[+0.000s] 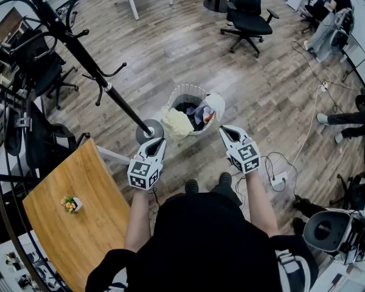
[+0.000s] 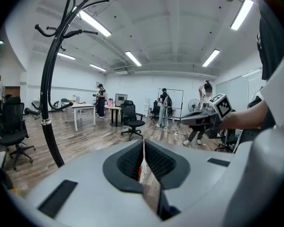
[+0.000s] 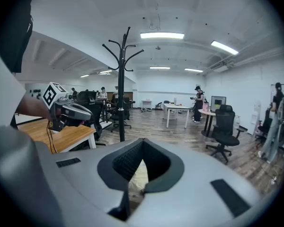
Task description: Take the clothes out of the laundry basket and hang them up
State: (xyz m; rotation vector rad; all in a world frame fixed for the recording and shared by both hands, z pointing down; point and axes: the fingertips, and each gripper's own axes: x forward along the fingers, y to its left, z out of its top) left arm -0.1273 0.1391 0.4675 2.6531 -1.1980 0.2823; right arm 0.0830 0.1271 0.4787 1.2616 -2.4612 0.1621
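Bright, even light falls from ceiling strips (image 3: pixel 162 35) high above the right claw (image 3: pixel 142 143); fisheye corners go black and edges bend.

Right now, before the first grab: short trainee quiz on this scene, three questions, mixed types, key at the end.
1. What sits on the wooden table?
2. The laundry basket stands: A) on the wooden table; B) on the floor beside the base of the coat rack; C) hung from a hook of the coat rack.
3. True or false: the left gripper and the right gripper are both shut and empty.

Key: 1 a small potted plant; 2 B; 3 true.
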